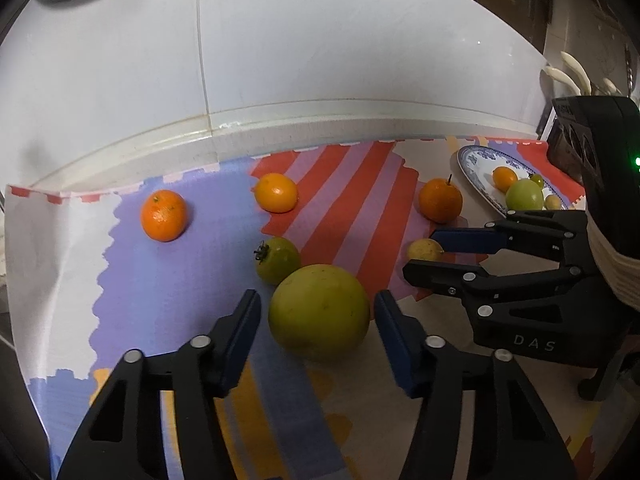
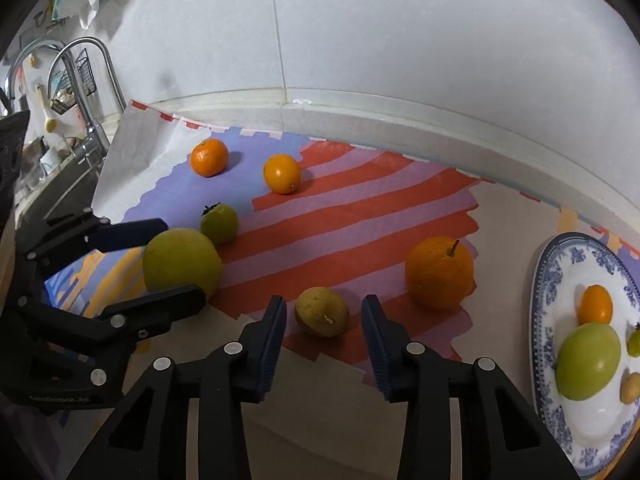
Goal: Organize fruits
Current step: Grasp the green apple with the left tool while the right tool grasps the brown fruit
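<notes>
Our left gripper (image 1: 318, 312) had its jaws spread around the big yellow-green citrus (image 1: 319, 312) — gaps showed on both sides. Our right gripper (image 2: 323, 316) straddled the small yellow fruit (image 2: 321, 312), jaws apart, not touching it. Both fruits lay on the tabletop's patterned mat (image 2: 360, 216), left of the blue-rimmed plate (image 2: 540, 280).

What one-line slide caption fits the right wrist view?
Right gripper straddles a small yellow fruit on the patterned mat, pads not touching; plate of fruit at right.
</notes>
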### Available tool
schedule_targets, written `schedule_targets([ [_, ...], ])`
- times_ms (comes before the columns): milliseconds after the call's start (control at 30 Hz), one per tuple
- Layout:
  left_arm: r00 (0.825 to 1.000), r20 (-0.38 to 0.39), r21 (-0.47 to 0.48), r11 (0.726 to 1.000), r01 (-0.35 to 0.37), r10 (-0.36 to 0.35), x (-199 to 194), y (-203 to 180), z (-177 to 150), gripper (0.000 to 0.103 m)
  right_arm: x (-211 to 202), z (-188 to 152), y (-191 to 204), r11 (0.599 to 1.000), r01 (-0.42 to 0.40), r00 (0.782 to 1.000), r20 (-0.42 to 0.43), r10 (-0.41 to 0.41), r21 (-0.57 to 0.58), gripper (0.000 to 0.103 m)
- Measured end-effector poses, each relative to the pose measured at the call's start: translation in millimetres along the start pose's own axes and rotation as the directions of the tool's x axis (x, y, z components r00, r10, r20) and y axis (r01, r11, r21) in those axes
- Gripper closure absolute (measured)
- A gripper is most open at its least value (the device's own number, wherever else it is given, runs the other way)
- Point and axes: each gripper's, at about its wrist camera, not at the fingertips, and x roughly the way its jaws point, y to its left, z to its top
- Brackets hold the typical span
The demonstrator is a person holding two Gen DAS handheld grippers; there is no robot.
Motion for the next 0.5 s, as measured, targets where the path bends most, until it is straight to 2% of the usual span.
schedule_targets([
  [33, 1.000, -0.004, -0.004, 1.000, 0.004, -0.004, 0.9, 0.0, 0.2, 0.053, 1.0, 0.0, -0.4, 1.000, -0.004, 1.000, -0.002, 0.004, 0.003, 0.067],
  [133, 1.000, -0.003, -0.013, 1.000, 0.001, -0.001, 1.7, 0.1, 0.7, 0.053, 3.8, 0.4, -1.6, 1.000, -0.018, 1.000, -0.015, 0.018, 0.018, 0.073],
  [500, 1.000, 0.028, -0.034, 0.999, -0.008, 0.009, -15.5, -6.7, 2.6, 0.053, -13.9, -0.6, 0.5, 0.999, -0.008, 1.000, 0.025, 0.007, 0.040, 0.074],
])
